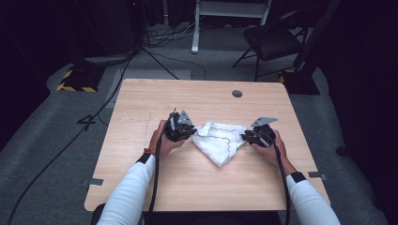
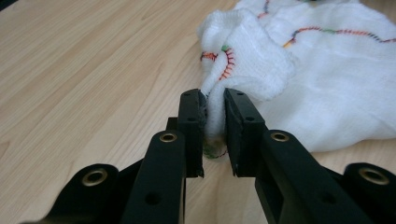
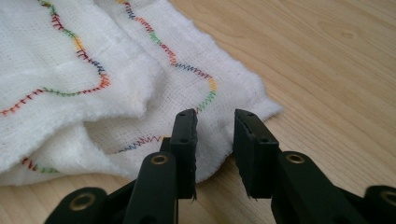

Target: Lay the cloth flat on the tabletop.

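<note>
A white cloth [image 1: 219,139] with coloured stitching lies crumpled mid-table [image 1: 141,103], between the 2 grippers. The left gripper [image 2: 215,126] is nearly closed, pinching a bunched corner of the cloth. The right gripper [image 3: 215,149] stands partly open with the cloth's edge at its jaws, gripping nothing. Pulling now could likely slip the thin pinched fold free, or drag the cloth 1-sided, since the right has no hold. No readable writing or brand appears.

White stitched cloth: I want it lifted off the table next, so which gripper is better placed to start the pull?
Left. The left gripper already pinches a fold of the white cloth with rainbow stitching between its jaws. The right gripper is open, its jaws beside the cloth's edge.
</note>
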A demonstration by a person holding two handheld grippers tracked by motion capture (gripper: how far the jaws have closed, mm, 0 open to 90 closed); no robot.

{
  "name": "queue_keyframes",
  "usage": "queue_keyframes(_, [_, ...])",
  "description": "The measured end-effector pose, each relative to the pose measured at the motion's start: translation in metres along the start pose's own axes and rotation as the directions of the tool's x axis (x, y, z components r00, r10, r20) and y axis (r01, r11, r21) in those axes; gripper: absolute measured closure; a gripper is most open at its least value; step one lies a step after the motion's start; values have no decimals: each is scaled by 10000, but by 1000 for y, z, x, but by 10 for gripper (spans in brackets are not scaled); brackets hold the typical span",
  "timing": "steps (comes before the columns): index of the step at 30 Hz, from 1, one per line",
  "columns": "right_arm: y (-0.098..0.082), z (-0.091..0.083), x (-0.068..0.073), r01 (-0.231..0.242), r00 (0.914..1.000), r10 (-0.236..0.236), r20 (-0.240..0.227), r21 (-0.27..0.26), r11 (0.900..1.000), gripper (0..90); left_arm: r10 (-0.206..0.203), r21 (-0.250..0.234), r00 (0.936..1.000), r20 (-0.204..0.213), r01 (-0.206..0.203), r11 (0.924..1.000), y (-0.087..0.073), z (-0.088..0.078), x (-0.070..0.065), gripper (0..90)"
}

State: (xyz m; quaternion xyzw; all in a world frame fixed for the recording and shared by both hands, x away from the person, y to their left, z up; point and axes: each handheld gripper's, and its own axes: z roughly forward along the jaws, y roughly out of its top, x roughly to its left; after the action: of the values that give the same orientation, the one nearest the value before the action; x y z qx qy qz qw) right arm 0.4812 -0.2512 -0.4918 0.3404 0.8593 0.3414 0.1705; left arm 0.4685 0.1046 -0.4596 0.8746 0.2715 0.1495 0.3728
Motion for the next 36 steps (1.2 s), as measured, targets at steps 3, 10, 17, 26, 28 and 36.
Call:
queue_keyframes(3, [-1, -1, -2, -42, 9999, 42, 126, 8, 10000, 681, -376, 283, 9991, -184, 381, 9989, -8, 2, 11, 758])
queue_keyframes(10, [-3, -4, -6, -132, 9988, 130, 470, 39, 9999, 671, -906, 551, 9951, -403, 927, 9942, -20, 2, 27, 781])
queue_keyframes(17, [-4, -5, -9, -187, 9977, 181, 657, 80, 9998, 662, -743, 682, 9966, -362, 766, 9947, -18, 6, 23, 767])
queue_keyframes(26, [-5, -5, -10, -266, 9961, 261, 846, 49, 9996, 612, -257, 368, 9997, -48, 259, 9990, -1, 12, 1, 599])
queue_keyframes(28, [-5, -6, -10, -273, 9956, 267, 897, 49, 9996, 605, -117, 318, 9998, 159, 112, 9994, 4, 14, -6, 557])
queue_keyframes(36, [-7, -8, -15, -463, 9940, 470, 985, -98, 9989, 577, -668, 504, 9961, -582, 698, 9963, 2, 19, 0, 396])
